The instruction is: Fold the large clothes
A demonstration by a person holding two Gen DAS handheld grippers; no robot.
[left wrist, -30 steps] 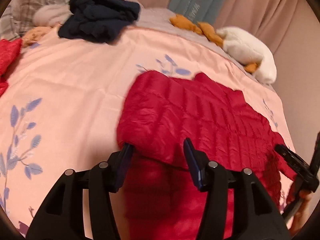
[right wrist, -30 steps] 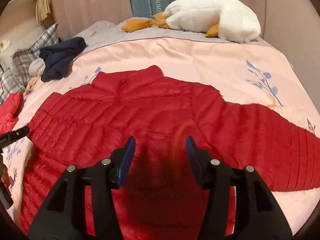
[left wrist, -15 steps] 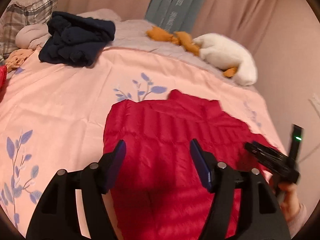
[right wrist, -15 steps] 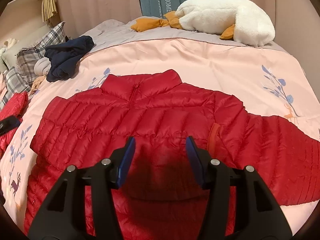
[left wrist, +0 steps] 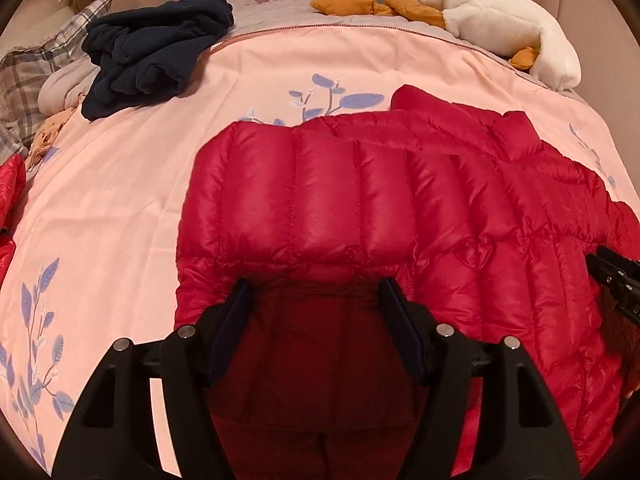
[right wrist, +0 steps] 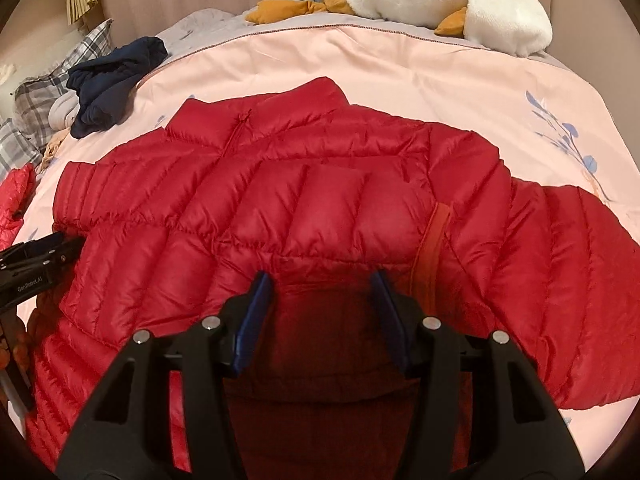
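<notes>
Left wrist view: the left tool [left wrist: 316, 292] fills the bottom of the frame, its two fingers spread apart with nothing pinched between them, low over the near edge of a red puffer jacket [left wrist: 360, 208]. The jacket lies spread on a pink bed cover [left wrist: 120, 184] printed with blue leaves, taking up the centre and right of the frame, its collar toward the upper right. At the right edge the right tool [left wrist: 616, 280] shows as a black shape over the jacket. A heap of dark blue clothes [left wrist: 156, 52] sits at upper left, with plaid pillows [left wrist: 24, 76] beside it, and a white plush toy [left wrist: 504, 32] lies at upper right.

Right wrist view: the right tool [right wrist: 322, 290] also stands open and empty, low over the jacket [right wrist: 280, 184]; whether it touches the cloth I cannot tell. One sleeve runs out to the right of the frame. The left tool [right wrist: 40, 260] juts in at the left edge.
</notes>
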